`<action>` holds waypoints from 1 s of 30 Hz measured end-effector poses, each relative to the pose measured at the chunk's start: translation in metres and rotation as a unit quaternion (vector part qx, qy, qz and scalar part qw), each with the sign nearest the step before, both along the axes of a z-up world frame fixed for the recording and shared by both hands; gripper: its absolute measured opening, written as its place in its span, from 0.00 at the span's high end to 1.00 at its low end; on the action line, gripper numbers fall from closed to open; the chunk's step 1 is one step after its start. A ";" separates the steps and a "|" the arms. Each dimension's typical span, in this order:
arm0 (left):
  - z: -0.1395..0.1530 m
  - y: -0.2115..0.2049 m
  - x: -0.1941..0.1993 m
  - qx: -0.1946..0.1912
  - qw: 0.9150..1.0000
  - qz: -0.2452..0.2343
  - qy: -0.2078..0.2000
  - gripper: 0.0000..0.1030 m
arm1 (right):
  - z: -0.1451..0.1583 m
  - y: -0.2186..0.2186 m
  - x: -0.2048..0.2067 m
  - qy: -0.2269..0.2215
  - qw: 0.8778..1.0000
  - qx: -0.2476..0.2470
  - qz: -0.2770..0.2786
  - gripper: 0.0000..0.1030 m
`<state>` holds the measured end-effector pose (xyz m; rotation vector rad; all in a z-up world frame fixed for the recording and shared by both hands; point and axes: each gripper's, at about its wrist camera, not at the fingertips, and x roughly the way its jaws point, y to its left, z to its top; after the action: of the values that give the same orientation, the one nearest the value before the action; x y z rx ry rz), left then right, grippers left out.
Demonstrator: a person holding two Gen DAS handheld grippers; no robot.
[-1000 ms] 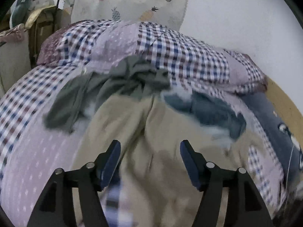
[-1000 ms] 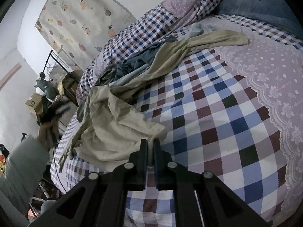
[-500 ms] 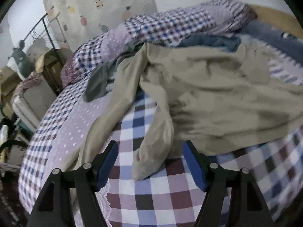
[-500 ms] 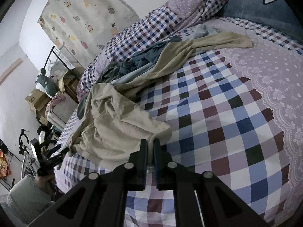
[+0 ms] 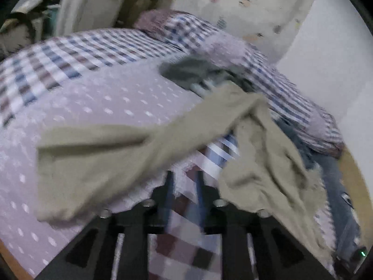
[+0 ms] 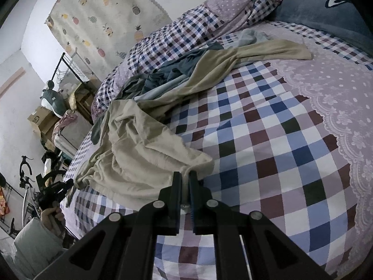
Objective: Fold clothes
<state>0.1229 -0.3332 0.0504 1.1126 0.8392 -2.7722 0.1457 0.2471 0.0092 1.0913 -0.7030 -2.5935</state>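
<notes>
The thing I'm working on is the beige garment, a long floppy piece lying crumpled across the checked bedspread. One end is bunched near the front edge of the bed, and a long strip of it runs off toward the far side. My right gripper has its fingers pinched nearly together on a corner of that bunched end, with a little nub of beige cloth showing in the slit between them.

The left wrist view is badly motion-blurred. There the beige garment sprawls in two lobes, one on each side of my left gripper. Its fingers sit close together with a narrow gap, but I honestly can't tell whether any cloth is caught in there or it's just the bedspread behind.

Count-wise, I see one beige piece, and behind it a tangle of darker clothes. It looks like at least three pieces, grey-green, slate blue and pale blue, but they overlap too much for a firm number. That pile lies partly on top of the beige strip. Behind it is one rolled-up checked quilt, and one blue-grey pillow sits at the far right.

Off the bed there's a pineapple-print curtain, a clothes rack, cardboard boxes, and a hand with a light sleeve at the lower left.
</notes>
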 end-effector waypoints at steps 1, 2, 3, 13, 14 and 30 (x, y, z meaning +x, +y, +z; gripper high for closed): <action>0.003 0.011 0.001 -0.012 1.000 -0.017 0.006 0.50 | 0.000 -0.001 0.000 0.000 1.000 0.000 0.001 0.94; 0.006 0.021 0.002 -0.026 0.999 -0.032 0.010 0.48 | 0.000 -0.002 -0.001 0.000 1.000 0.002 0.002 0.94; 0.007 0.031 0.002 -0.044 0.998 -0.043 0.009 0.46 | 0.000 -0.004 -0.001 0.000 1.000 0.003 0.003 0.94; 0.001 0.044 -0.005 -0.089 0.995 -0.036 -0.024 0.94 | 0.000 -0.004 0.000 0.001 1.000 0.006 0.001 0.94; 0.002 0.033 -0.002 -0.064 0.998 -0.021 -0.015 0.93 | 0.000 -0.004 0.000 0.000 1.000 0.006 0.002 0.94; -0.023 0.015 -0.006 0.039 0.998 -0.036 -0.045 0.41 | -0.010 0.031 0.001 -0.028 0.996 -0.046 -0.075 0.60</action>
<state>0.1167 -0.3186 0.0279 1.2950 0.9220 -2.7423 0.1471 0.2780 -0.0012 1.1285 -0.9412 -2.6312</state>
